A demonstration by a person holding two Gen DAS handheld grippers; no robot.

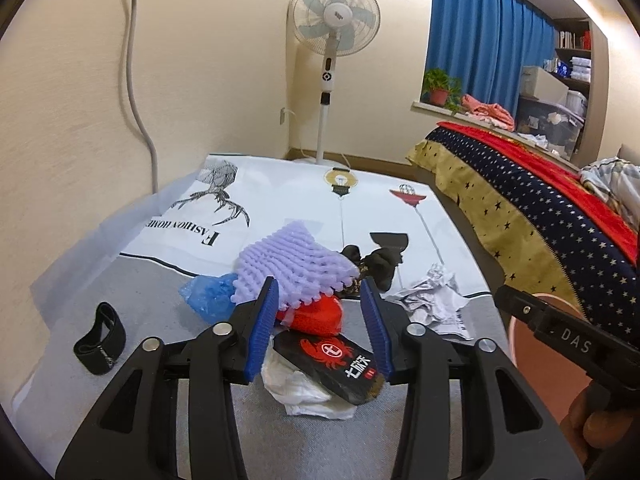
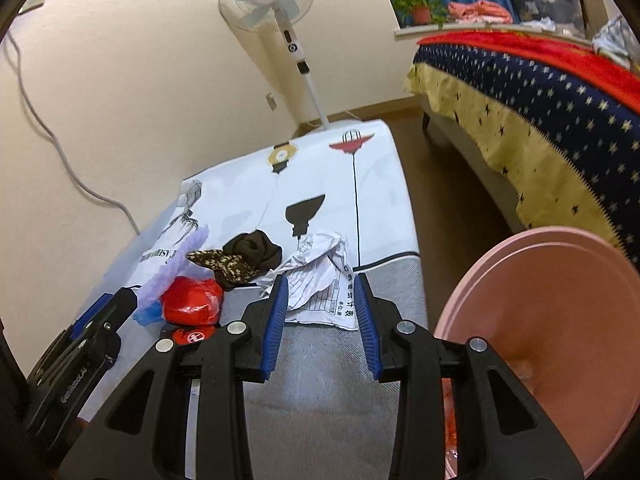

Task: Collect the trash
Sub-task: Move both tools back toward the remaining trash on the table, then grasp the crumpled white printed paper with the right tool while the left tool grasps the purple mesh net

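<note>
Trash is heaped on a table with a white printed cloth (image 1: pixel 280 200). In the left wrist view my left gripper (image 1: pixel 319 282) stands open over a red wrapper (image 1: pixel 320 314) and a black packet with a crab logo (image 1: pixel 340 364), its pads touching neither. A purple foam net (image 1: pixel 292 264), a blue bag (image 1: pixel 208 296) and a white bag (image 1: pixel 300 392) lie around them. In the right wrist view my right gripper (image 2: pixel 322 278) is open, its tips at the near edge of a crumpled printed paper (image 2: pixel 320 276). A pink bin (image 2: pixel 560 320) stands at the right.
A dark sock (image 2: pixel 254 250) and patterned cloth (image 2: pixel 222 262) lie behind the red wrapper. A black elastic band (image 1: pixel 100 338) sits at the left. A standing fan (image 1: pixel 334 16) is by the wall; a bed with a starred cover (image 2: pixel 540 112) lies across the floor gap.
</note>
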